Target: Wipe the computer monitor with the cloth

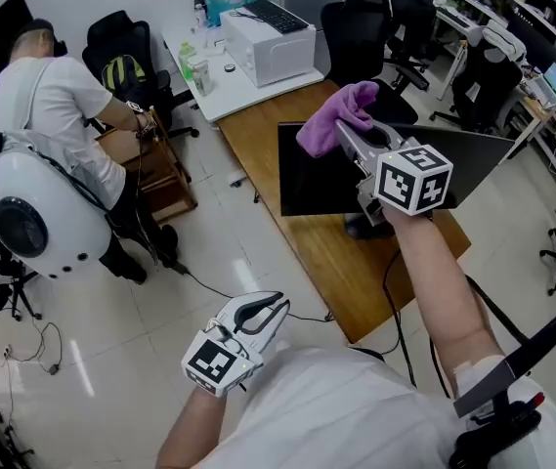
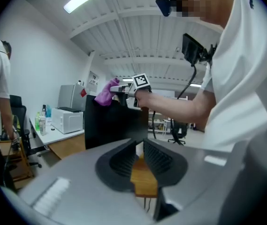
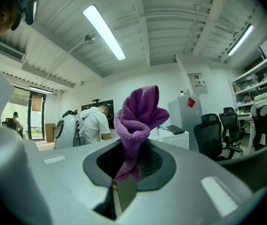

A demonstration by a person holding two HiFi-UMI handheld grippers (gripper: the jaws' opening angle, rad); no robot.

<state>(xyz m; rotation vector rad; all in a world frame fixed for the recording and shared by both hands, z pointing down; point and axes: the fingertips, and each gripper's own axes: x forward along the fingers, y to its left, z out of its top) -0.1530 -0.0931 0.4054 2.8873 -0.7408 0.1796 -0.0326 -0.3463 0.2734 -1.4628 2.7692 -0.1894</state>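
Note:
The black monitor (image 1: 321,179) stands on a wooden desk (image 1: 278,135), its dark screen facing me. My right gripper (image 1: 344,133) is raised over the monitor's top edge and is shut on a bunched purple cloth (image 1: 336,113). In the right gripper view the cloth (image 3: 137,118) sticks up out of the right gripper (image 3: 129,165). My left gripper (image 1: 274,311) hangs low near my body, over the floor and well short of the desk, shut on nothing. From the left gripper (image 2: 139,146), the monitor (image 2: 110,125) and cloth (image 2: 106,92) show ahead.
A person in white (image 1: 53,106) with a round white backpack (image 1: 33,218) bends at a low wooden cabinet (image 1: 155,169) on the left. A white table (image 1: 209,96) holds a printer (image 1: 268,42) and bottles. Black office chairs (image 1: 365,27) stand behind the desk. Cables run across the floor (image 1: 209,286).

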